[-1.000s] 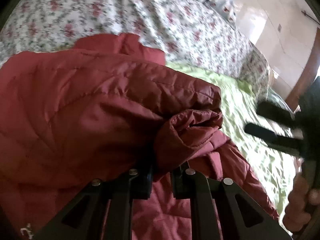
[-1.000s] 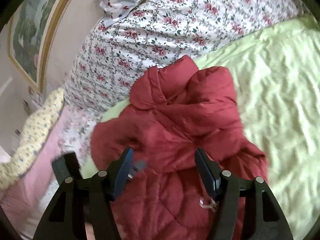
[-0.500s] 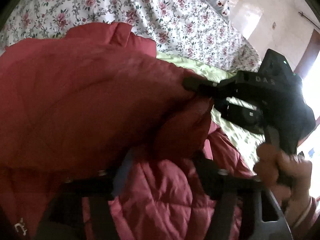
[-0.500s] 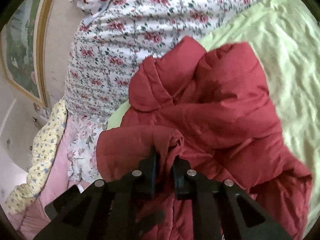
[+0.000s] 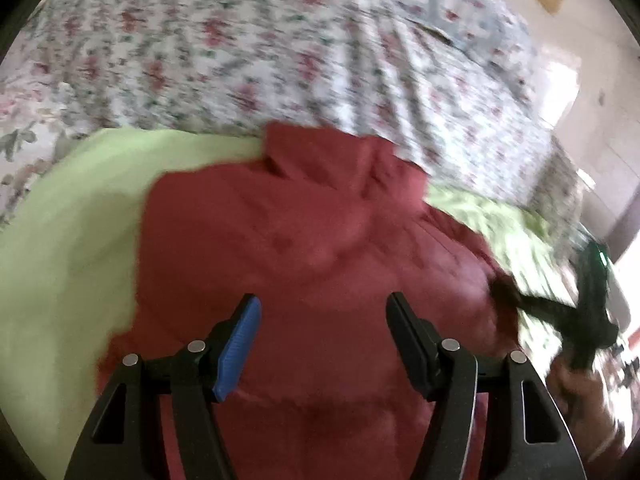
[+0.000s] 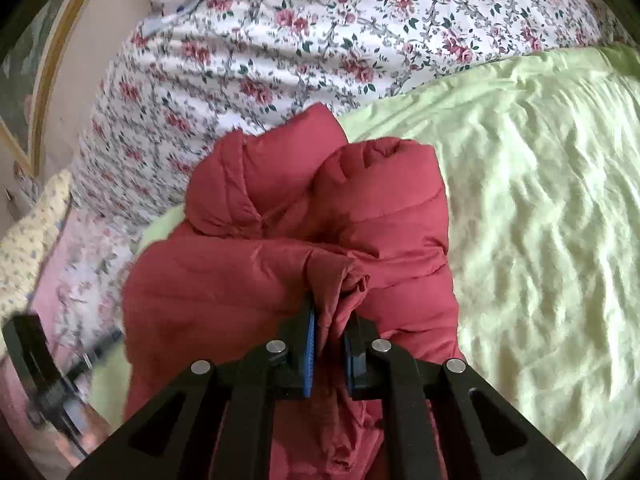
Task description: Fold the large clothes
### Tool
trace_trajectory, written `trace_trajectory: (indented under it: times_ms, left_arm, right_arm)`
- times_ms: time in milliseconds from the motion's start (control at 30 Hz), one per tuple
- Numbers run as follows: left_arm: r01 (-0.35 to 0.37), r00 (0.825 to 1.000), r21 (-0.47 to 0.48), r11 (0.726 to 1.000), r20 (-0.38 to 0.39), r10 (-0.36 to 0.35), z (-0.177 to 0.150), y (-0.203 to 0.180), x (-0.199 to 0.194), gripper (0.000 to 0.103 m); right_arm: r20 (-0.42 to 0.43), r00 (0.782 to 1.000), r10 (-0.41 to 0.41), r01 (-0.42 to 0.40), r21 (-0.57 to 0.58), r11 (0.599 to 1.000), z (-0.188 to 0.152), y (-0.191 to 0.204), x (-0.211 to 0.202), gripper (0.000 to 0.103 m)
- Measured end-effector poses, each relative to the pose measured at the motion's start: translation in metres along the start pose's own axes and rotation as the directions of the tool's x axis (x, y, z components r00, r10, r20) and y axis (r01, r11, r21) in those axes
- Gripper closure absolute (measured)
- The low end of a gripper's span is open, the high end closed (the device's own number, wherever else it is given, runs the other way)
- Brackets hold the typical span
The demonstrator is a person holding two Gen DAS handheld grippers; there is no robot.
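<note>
Green bedsheet (image 6: 540, 200) carries the red jacket (image 6: 380, 216); left gripper (image 5: 320, 332) has let go, fingers spread, right gripper (image 6: 330, 332) now pinching its sleeve, a handover.

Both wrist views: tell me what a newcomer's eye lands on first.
The puffy red jacket dominates both views, heaped on the pale green sheet. In the right wrist view, the right gripper is pinched shut on a bunched fold of the jacket, while the left gripper hangs open over the jacket in its own blurred view. Behind it rises the rose-patterned floral quilt.
</note>
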State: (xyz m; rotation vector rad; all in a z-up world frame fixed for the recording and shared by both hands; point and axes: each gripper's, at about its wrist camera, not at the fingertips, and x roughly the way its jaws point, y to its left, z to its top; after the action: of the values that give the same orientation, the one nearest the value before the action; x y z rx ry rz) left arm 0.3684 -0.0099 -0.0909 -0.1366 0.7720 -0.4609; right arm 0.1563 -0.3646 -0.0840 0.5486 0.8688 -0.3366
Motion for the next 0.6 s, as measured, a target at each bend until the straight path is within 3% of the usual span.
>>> trace_trajectory:
  times_ms: [133, 267, 433, 533, 600]
  left_arm:
    - [-0.067, 0.996, -0.017, 0.998, -0.062, 0.066, 0.011, 0.013, 0.036, 0.039]
    - [-0.107, 0.982, -0.007, 0.994, -0.160, 0.105, 0.006, 0.018, 0.077, 0.039]
    - [-0.150, 0.975, 0.021, 0.988, -0.159, 0.152, 0.001, 0.008, 0.091, 0.039]
    - [-0.168, 0.972, 0.031, 0.985, -0.160, 0.171, -0.002, 0.001, 0.096, 0.039]
    - [-0.172, 0.971, 0.037, 0.984, -0.161, 0.175, -0.003, 0.002, 0.099, 0.039]
  right_arm:
    - [0.000, 1.000, -0.022, 0.022, -0.014, 1.000, -0.005, 0.000, 0.006, 0.089]
    - [0.025, 0.999, -0.036, 0.037, -0.038, 0.999, -0.004, 0.010, -0.007, 0.074]
    - [0.177, 0.982, -0.067, 0.091, -0.128, 0.988, -0.007, 0.046, -0.052, 0.070]
    - [0.247, 0.967, -0.066, 0.114, -0.185, 0.976, -0.014, 0.076, -0.065, 0.061]
    - [0.315, 0.942, -0.114, 0.188, -0.216, 0.958, -0.020, 0.093, -0.073, 0.061]
